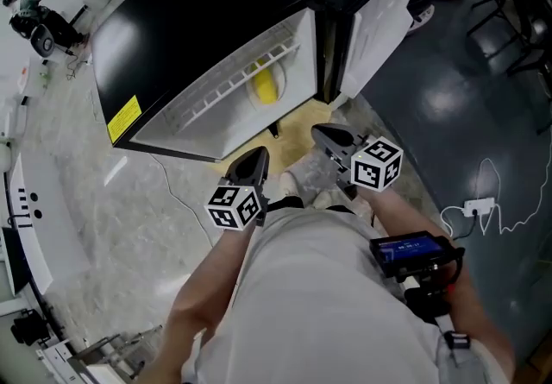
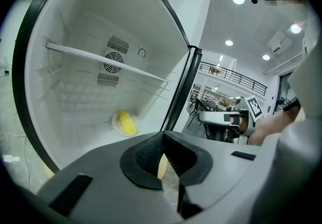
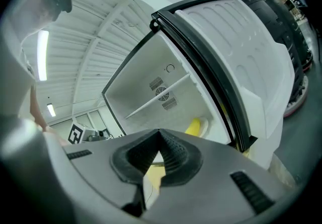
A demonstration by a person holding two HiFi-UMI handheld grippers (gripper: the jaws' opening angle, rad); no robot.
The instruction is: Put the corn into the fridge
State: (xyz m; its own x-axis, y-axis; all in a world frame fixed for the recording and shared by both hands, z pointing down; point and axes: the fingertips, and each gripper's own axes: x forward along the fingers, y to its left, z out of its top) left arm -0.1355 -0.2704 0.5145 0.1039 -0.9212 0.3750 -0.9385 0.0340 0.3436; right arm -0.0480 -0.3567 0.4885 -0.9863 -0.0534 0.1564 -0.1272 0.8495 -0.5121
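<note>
The yellow corn [image 1: 264, 84] lies inside the open fridge [image 1: 172, 20], on a small white plate [image 2: 116, 126] on the fridge's white floor. In the left gripper view the corn [image 2: 126, 122] is under a wire shelf [image 2: 100, 59]; in the right gripper view the corn [image 3: 193, 128] shows past the door frame. The fridge door [image 1: 384, 11] stands swung open to the right. My left gripper [image 1: 248, 168] and right gripper [image 1: 332, 142] hang side by side in front of the opening, away from the corn. Each one's jaws are shut with nothing held.
A white power strip with a thin cable [image 1: 479, 204] lies on the dark floor at the right. Black chair legs [image 1: 509, 3] stand at the far right. A white curved bench [image 1: 26, 201] runs along the left. A yellowish mat [image 1: 297, 128] lies under the fridge front.
</note>
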